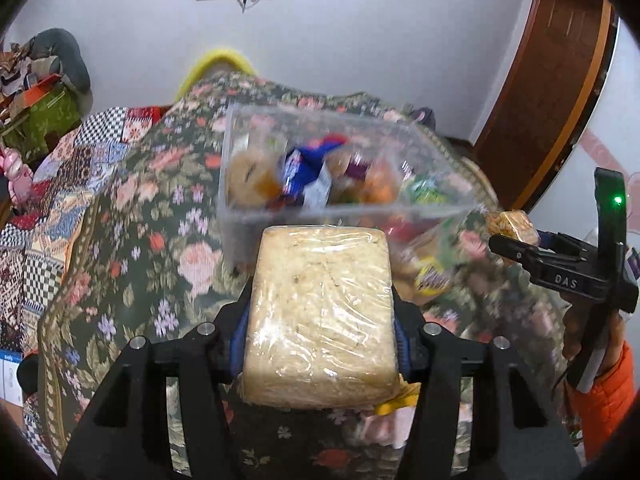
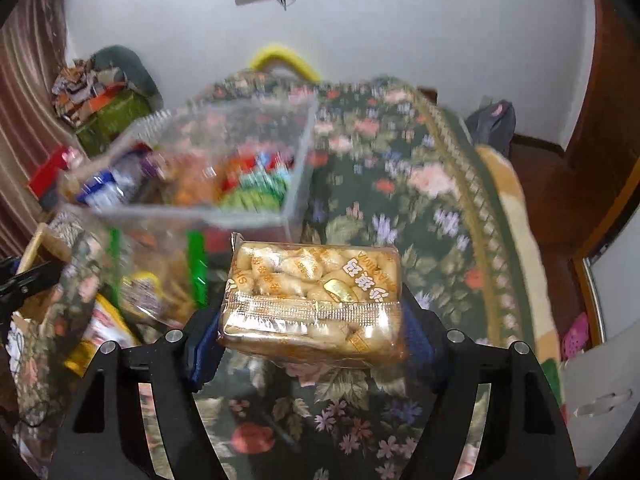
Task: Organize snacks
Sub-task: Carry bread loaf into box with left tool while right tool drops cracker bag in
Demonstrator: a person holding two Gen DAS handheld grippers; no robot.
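My left gripper [image 1: 320, 312] is shut on a pale plastic-wrapped snack block [image 1: 320, 312], held above the floral bedspread just in front of a clear plastic box [image 1: 332, 172] with several colourful snacks inside. My right gripper [image 2: 310, 308] is shut on a clear pack of golden wrapped snacks [image 2: 310, 300], held to the right of the same clear box [image 2: 200, 168]. The right gripper also shows in the left wrist view [image 1: 516, 248], still gripping its pack [image 1: 512, 224]. Loose snack packets [image 2: 160, 280] lie beside the box.
The floral bedspread [image 2: 400, 184] covers the bed. Cluttered boxes and clothes [image 1: 36, 92] sit at the far left. A wooden door [image 1: 560, 80] stands at the right. A yellow handle [image 2: 284, 58] shows behind the bed. A white bag [image 2: 600, 392] is at the lower right.
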